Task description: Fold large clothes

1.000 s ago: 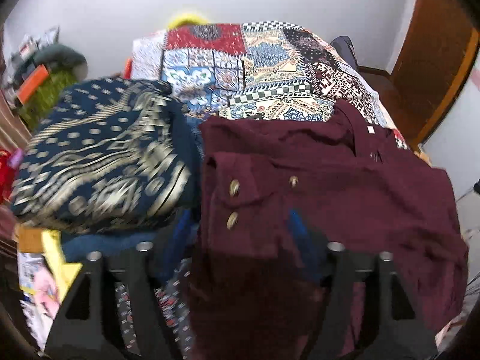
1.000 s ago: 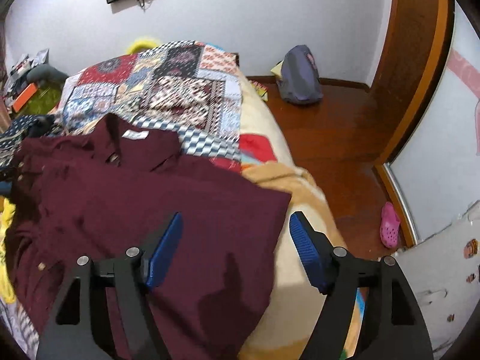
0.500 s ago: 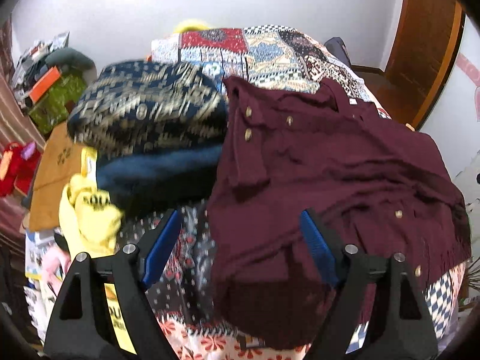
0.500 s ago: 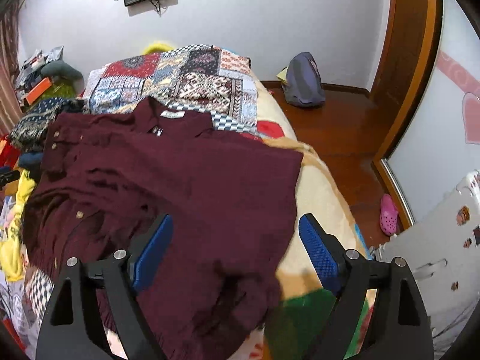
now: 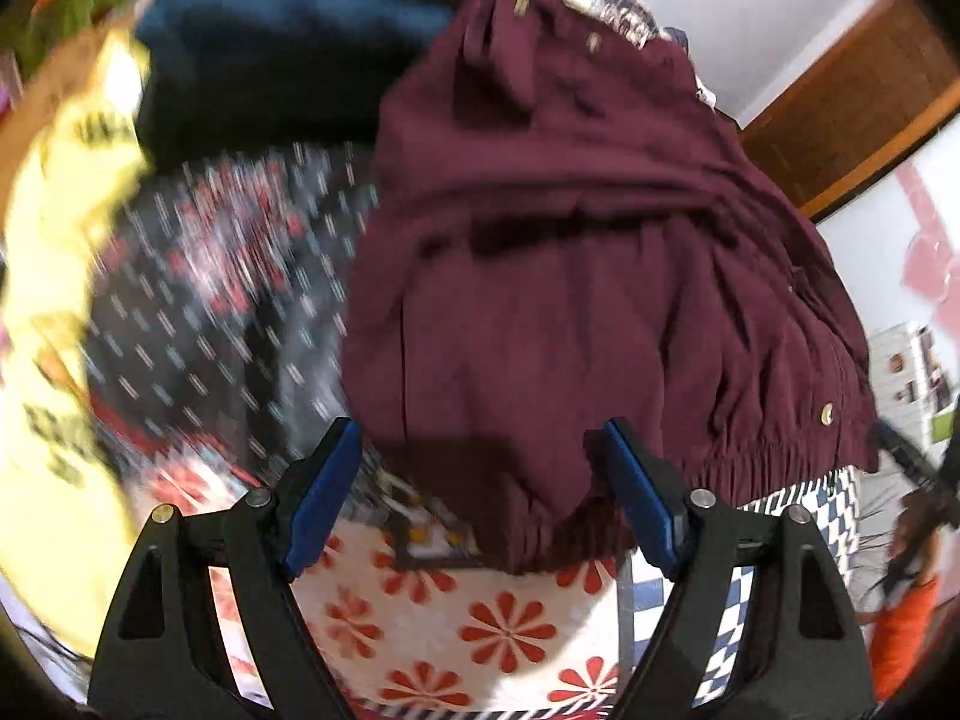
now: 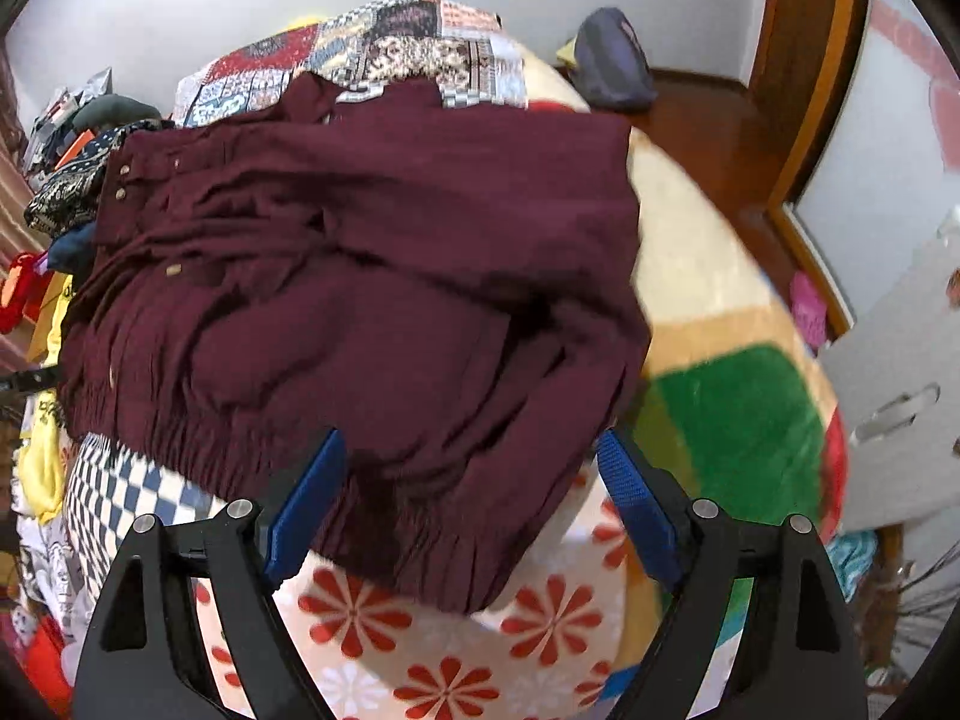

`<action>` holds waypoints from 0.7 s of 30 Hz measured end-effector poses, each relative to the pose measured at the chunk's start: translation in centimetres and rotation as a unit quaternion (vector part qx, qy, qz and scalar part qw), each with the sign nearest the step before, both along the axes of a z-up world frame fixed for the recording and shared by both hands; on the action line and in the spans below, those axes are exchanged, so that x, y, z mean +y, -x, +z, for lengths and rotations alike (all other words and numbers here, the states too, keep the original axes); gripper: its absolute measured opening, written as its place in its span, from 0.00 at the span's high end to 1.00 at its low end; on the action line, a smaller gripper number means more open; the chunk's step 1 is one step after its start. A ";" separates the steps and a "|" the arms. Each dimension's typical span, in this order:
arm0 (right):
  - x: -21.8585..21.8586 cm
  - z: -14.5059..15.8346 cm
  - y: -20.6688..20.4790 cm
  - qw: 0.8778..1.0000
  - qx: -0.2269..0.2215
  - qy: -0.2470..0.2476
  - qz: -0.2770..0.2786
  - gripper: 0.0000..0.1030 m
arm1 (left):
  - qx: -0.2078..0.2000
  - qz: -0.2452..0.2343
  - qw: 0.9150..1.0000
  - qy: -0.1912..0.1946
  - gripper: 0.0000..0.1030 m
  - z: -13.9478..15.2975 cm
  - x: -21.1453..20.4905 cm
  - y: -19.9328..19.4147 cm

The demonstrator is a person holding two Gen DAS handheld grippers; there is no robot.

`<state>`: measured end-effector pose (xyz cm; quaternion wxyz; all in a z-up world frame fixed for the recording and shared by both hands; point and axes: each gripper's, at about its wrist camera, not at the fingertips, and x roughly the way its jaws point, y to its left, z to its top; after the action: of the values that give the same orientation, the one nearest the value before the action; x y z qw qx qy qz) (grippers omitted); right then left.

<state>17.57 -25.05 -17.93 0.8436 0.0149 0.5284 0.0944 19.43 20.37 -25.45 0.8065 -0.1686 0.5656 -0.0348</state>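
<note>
A maroon garment with gold buttons and a gathered hem lies spread on the bed, partly folded over itself. In the right wrist view the same garment covers the middle of the bed. My left gripper hangs open just above the near left part of the hem, pads apart, and nothing is pinched. My right gripper is open over the near right corner of the hem, with cloth beneath the jaws but not gripped. The left view is blurred.
A red-flowered bed cover shows below the hem. A yellow garment, a dark blue one and a black dotted cloth are heaped at the left. A backpack lies on the wooden floor and a white cabinet stands at the right.
The left gripper let go of the maroon fold it was bunched in. Both grippers widened, drew back from the garment's upper part to its near hem, and dropped lower.
</note>
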 end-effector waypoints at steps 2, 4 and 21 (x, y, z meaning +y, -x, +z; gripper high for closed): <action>-0.3 -0.7 0.4 1.000 0.010 -0.016 -0.006 0.19 | 0.008 0.013 0.999 0.032 0.21 -1.2 -0.1 0.3; -0.6 -1.2 0.9 0.999 0.018 -0.035 -0.013 0.19 | 0.008 0.025 0.998 0.063 0.23 -1.7 -0.1 0.4; -1.4 2.5 -1.1 0.990 -0.037 -0.133 0.002 0.86 | -0.132 -0.037 0.991 0.012 0.89 8.8 -4.8 -1.7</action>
<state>18.63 -26.48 -15.47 0.8529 0.1227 0.4796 0.1657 21.17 15.58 -16.61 0.8702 -0.1510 0.4597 -0.0927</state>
